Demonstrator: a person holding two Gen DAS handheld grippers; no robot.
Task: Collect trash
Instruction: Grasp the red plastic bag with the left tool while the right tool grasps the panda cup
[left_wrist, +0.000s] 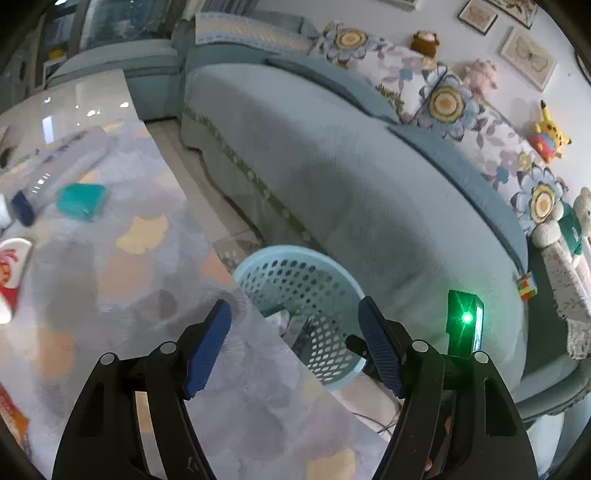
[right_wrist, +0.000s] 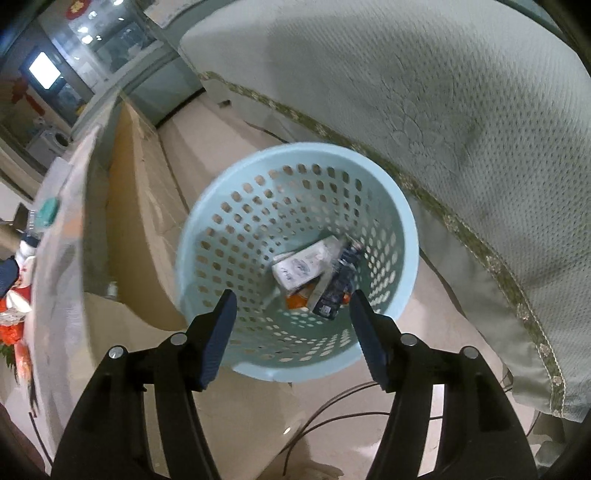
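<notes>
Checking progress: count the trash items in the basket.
3 visible in the basket: a white pack, a dark wrapper right of it, an orange piece beneath. More may be hidden underneath.

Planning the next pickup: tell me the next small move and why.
Probably swing the left tongs back over the table toward the teal packet. Both tongs are open and hold nothing, the right tongs hang over the basket, and wrappers already lie inside.

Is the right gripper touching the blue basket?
Apart. The right wrist view shows the right gripper open and empty, held above the blue basket, well clear of its rim.
</notes>
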